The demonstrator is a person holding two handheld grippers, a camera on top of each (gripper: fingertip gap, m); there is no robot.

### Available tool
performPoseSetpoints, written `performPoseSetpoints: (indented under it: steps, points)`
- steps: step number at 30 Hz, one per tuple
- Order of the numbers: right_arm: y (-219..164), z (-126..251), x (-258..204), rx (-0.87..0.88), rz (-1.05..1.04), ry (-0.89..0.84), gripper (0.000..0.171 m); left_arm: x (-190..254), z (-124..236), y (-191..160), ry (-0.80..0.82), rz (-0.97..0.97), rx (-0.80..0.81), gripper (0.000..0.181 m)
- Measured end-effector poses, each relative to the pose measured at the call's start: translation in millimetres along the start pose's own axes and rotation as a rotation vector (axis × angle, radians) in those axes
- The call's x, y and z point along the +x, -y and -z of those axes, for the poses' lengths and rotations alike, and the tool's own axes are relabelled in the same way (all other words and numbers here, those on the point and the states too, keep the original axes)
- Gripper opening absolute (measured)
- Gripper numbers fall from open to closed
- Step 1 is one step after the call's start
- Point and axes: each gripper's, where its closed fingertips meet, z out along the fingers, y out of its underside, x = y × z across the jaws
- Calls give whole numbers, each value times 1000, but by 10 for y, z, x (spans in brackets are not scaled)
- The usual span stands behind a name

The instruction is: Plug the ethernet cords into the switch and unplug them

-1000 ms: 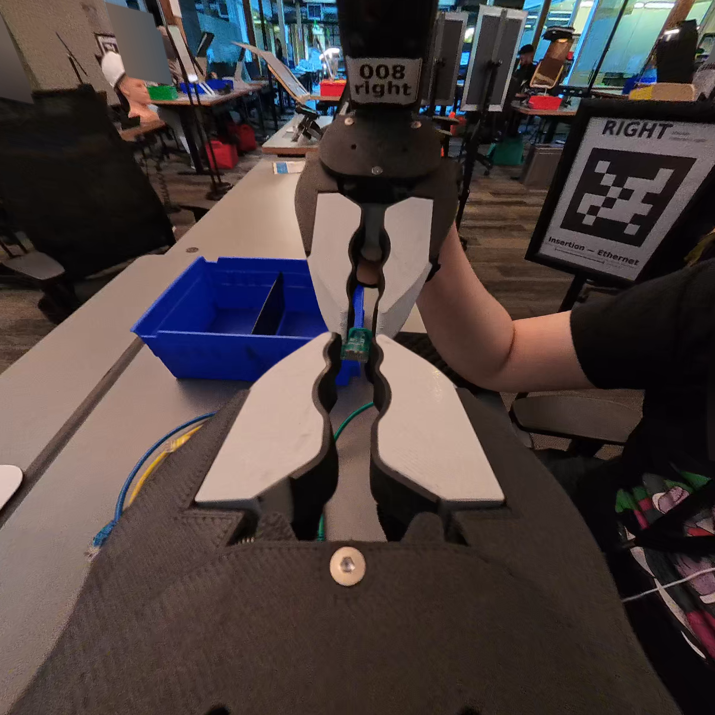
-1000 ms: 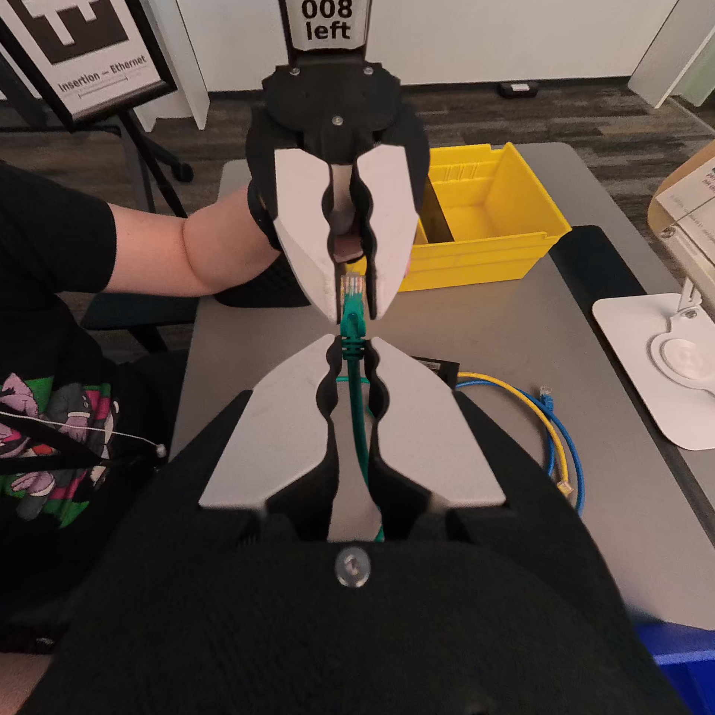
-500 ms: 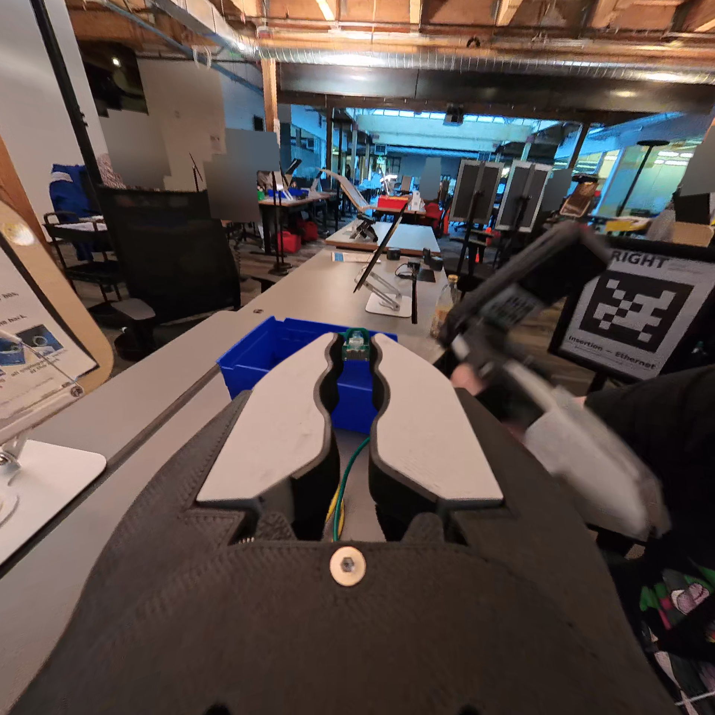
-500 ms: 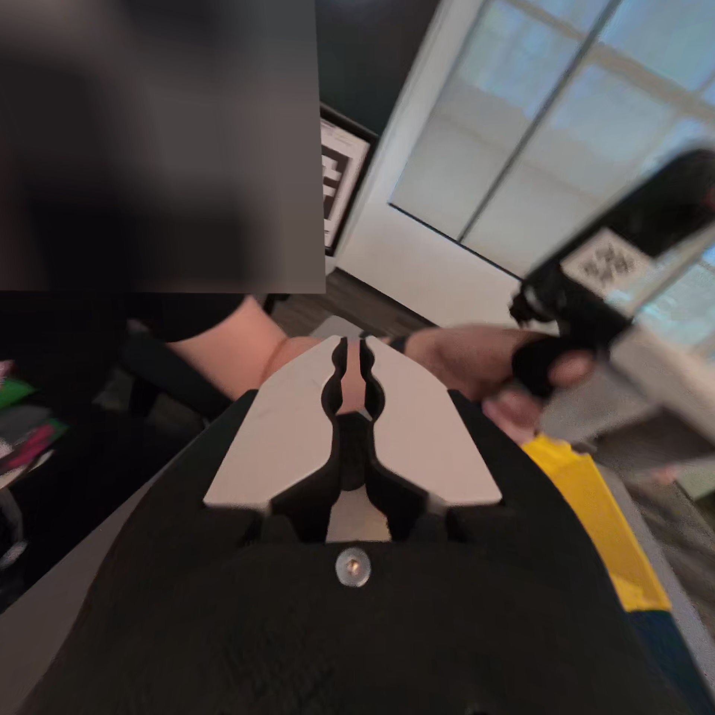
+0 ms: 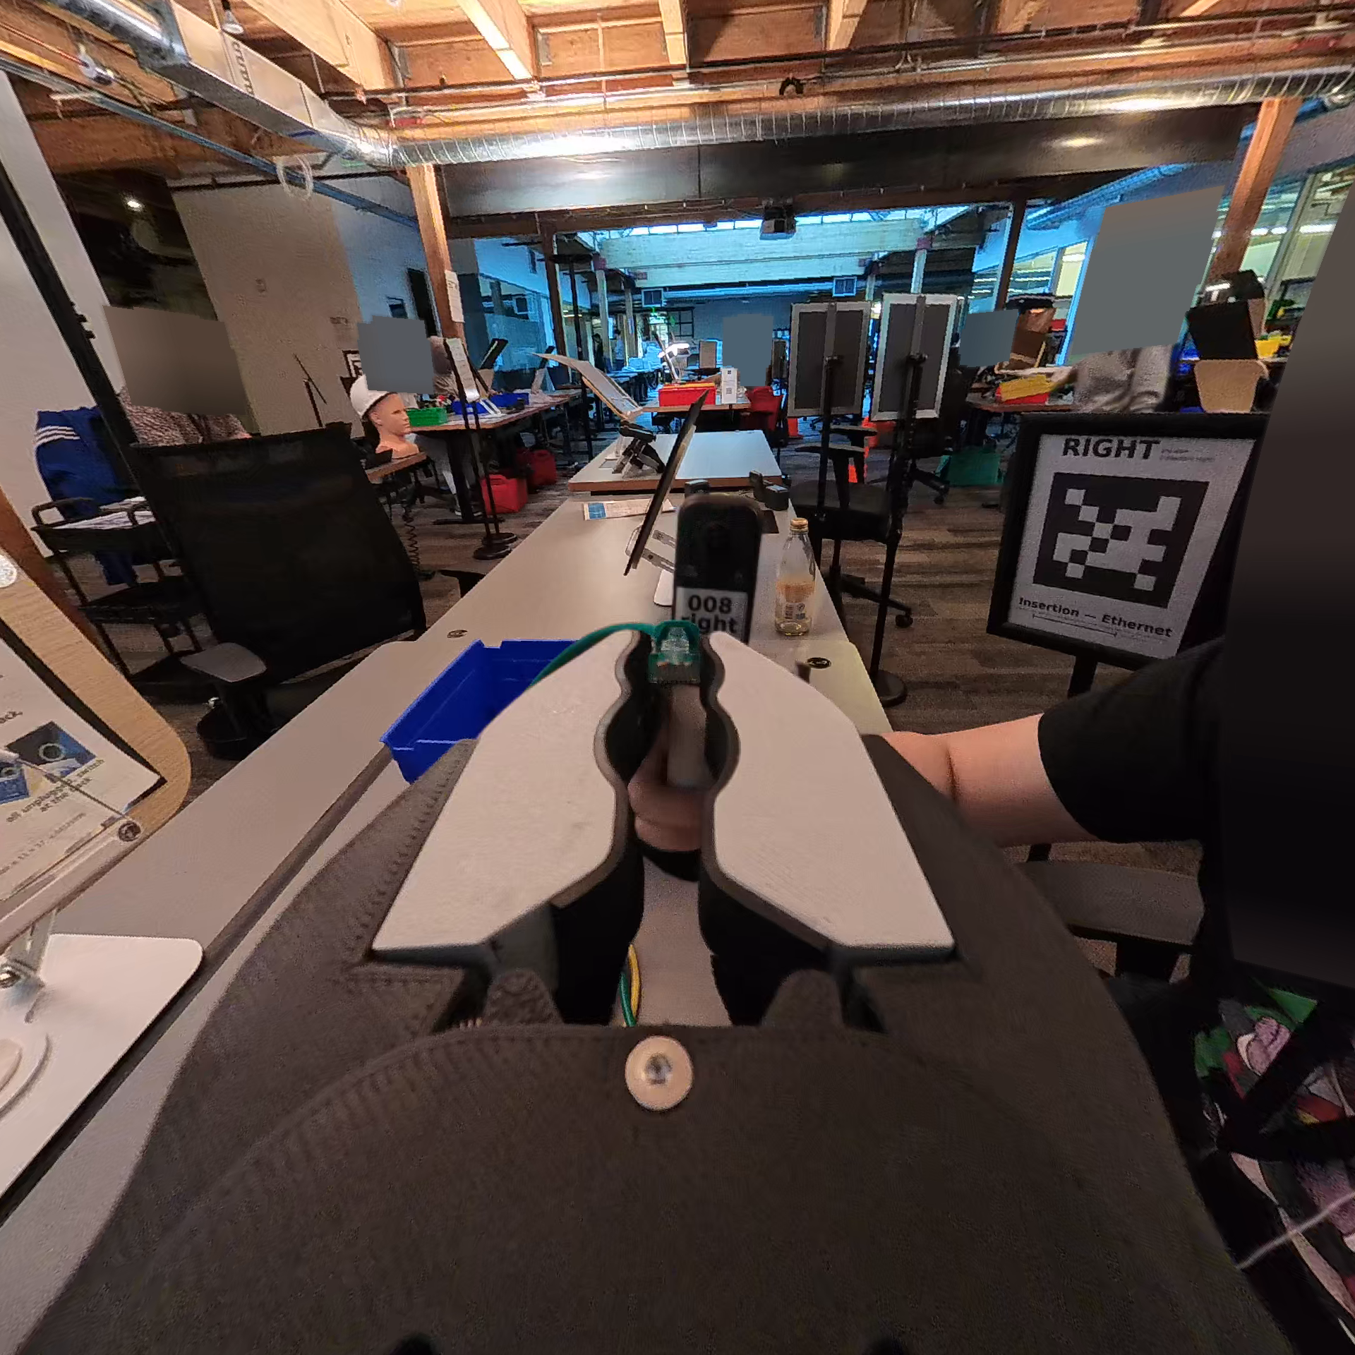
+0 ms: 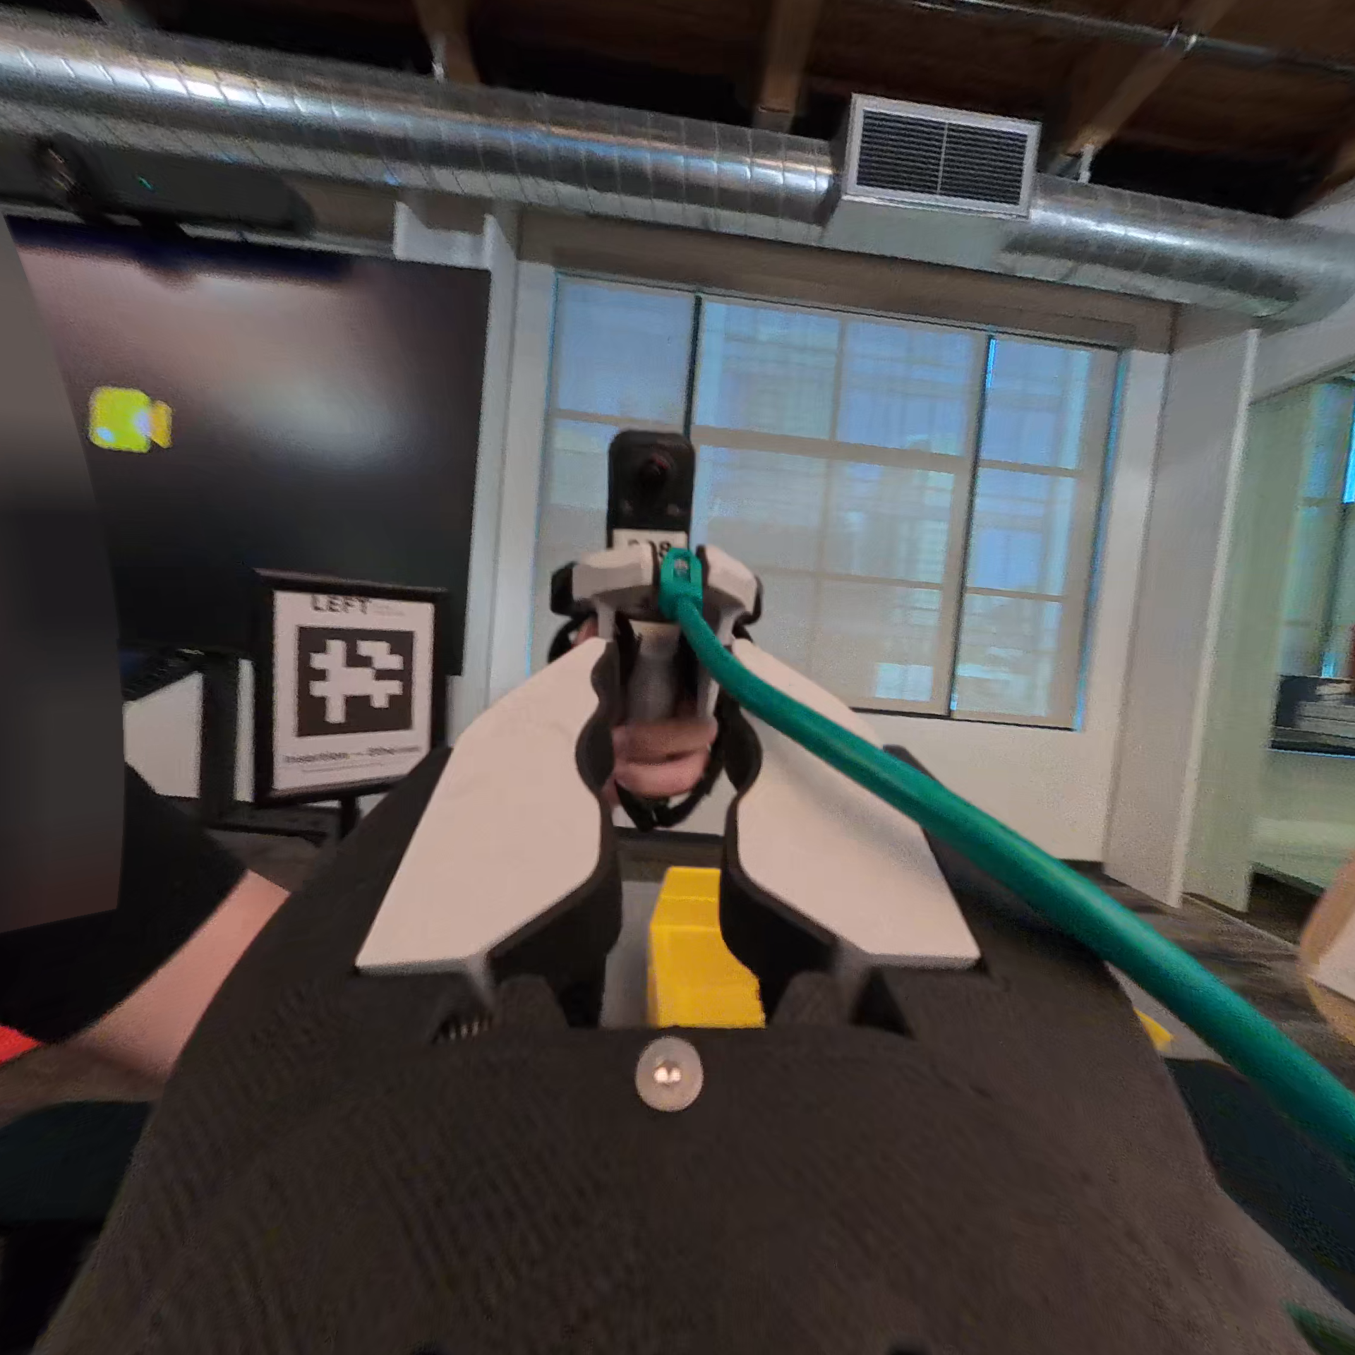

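My left gripper (image 5: 671,660) is shut on the green ethernet plug (image 5: 673,651), held level in the air above the grey table (image 5: 256,799). The green cord (image 6: 953,821) runs from the plug (image 6: 678,575) down to the lower right of the right wrist view. My right gripper (image 6: 663,660) faces the left gripper (image 6: 660,586) head on. Its jaws stand slightly apart with nothing between them. The right gripper's camera body (image 5: 715,546) shows just behind the plug. The switch is not in view.
A blue bin (image 5: 469,704) sits on the table ahead on the left, and a bottle (image 5: 794,579) stands farther back. A yellow bin (image 6: 696,946) lies below the right gripper. Marker signs (image 5: 1122,542) (image 6: 352,689) stand beside the table. A white stand base (image 5: 88,990) is at the left. Less than 4 cm separates the two grippers' tips.
Both grippers have swung up from pointing down at the table to level, facing each other. The right gripper let go of the green cord. The left gripper kept the plug.
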Motion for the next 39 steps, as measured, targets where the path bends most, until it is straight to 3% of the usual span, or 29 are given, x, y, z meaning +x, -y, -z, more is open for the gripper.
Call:
performPoseSetpoints:
  steps: [8, 23, 28, 34, 39]
  points:
    - [43, 39, -35, -29, -100, 83, 11, 66, -56, -60, -37, -3, -31, 11]
    - [28, 62, -32, -109, -87, 87, 6, 56, -45, -139, -42, -21, -71, 11]
    - [82, 112, 53, -119, -8, 21, 6, -179, 56, -88, 110, -39, -42, 34]
    - [371, 162, 8, -181, 315, -112, 6, -508, 303, -37, 327, 108, -5, 45]
    - [812, 212, -262, -260, 696, -231, 6, -656, 356, -643, 690, 109, -210, 55]
